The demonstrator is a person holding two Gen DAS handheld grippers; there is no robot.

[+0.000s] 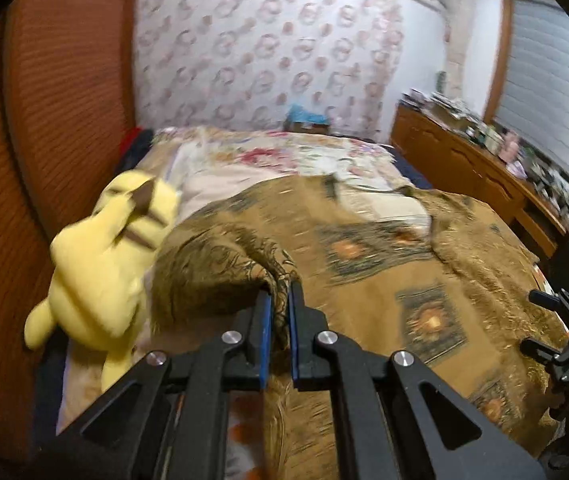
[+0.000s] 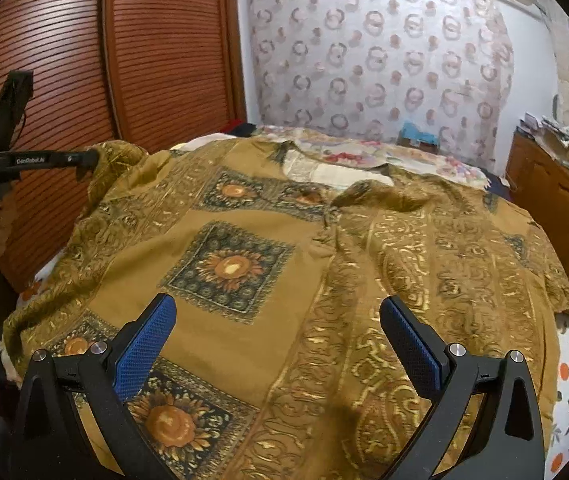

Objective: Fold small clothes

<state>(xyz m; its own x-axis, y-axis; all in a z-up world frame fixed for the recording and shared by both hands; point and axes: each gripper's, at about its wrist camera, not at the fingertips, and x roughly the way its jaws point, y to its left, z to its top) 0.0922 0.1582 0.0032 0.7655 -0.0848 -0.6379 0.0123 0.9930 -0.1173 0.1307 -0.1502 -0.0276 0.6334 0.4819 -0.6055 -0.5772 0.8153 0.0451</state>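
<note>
Left wrist view: the left gripper [image 1: 280,304] has its jaws clamped on a raised fold of the brown patterned shirt [image 1: 368,280], near the bed's [image 1: 244,156] left edge beside a yellow plush toy [image 1: 104,264].

Right wrist view: the right gripper [image 2: 278,312] hovers, jaws spread wide, over the shirt [image 2: 284,264] lying across the bed [image 2: 568,392].
</note>
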